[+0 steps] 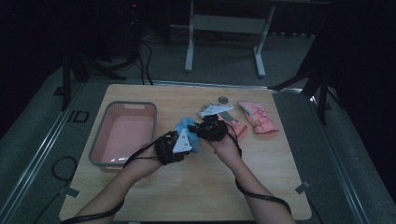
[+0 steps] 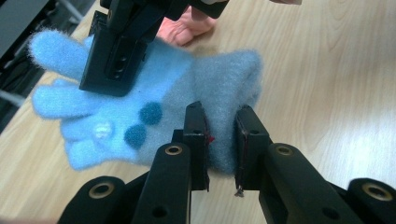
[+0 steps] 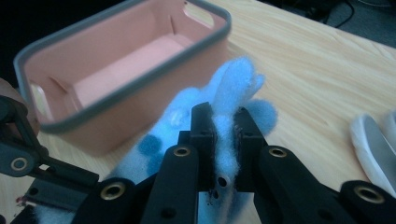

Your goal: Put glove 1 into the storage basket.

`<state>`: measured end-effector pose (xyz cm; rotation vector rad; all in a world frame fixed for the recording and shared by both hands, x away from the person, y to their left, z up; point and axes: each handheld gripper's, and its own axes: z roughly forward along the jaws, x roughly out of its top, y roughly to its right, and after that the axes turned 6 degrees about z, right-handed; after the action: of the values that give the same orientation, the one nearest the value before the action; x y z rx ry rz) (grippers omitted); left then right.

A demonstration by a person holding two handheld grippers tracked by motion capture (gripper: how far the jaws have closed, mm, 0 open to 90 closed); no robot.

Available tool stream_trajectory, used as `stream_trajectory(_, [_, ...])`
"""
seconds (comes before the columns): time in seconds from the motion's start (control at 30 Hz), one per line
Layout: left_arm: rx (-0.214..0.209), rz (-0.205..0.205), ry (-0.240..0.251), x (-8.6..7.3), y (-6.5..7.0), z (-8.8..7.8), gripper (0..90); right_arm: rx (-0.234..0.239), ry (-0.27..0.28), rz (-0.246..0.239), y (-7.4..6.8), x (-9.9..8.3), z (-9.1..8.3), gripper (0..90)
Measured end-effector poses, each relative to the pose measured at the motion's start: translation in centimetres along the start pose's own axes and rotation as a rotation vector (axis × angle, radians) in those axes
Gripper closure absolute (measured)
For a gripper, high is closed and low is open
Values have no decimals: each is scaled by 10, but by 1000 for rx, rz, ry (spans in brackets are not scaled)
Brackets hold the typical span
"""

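Item: blue fleece glove [image 2: 154, 107], light blue with darker cuff and two dark blue dots; held clear of the wooden table [image 1: 196, 182] near its middle, just right of the pink basin [image 1: 123, 133].

Left gripper [image 2: 219, 140]: clenched on the glove's cuff edge, fabric pinched between both jaws.

Right gripper [image 3: 224, 144]: clenched on the glove's finger end, blue fleece squeezed between the jaws; in the left gripper view it comes down from the top onto the fingers.

Pink basin: grey-rimmed, on the table's left half; in the right gripper view it stands just behind the glove.

Pink glove [image 1: 258, 117]: lying flat on the table's far right, apart from the blue one.

Second pink glove [image 1: 237, 127]: just right of the right hand.
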<state>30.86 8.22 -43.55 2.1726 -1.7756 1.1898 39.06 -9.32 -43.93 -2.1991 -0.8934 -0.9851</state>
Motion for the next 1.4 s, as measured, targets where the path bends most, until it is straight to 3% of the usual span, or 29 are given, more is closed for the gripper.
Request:
stream_trajectory(0.23, [51, -5, -39, -17, -15, -28, 785, 31, 16, -24, -21, 28, 19, 843])
stream_trajectory(0.47, [86, -5, -70, -32, -21, -41, 785, 45, 2, -52, -40, 44, 40, 850])
stream_trajectory(0.73, [120, -4, -93, -44, -28, -53, 785, 79, 12, -26, -50, 59, 56, 851])
stream_trajectory(1.1, [162, -62, -138, -89, -37, -74, 784, 114, -3, -54, -76, 73, 96, 850])
stream_trajectory(1.33, [148, -113, -174, -117, -38, -71, 784, 125, -51, -51, -88, 69, 133, 850])
stream_trajectory(1.4, [141, -124, -184, -124, -39, -66, 784, 125, -57, -49, -88, 67, 136, 851])
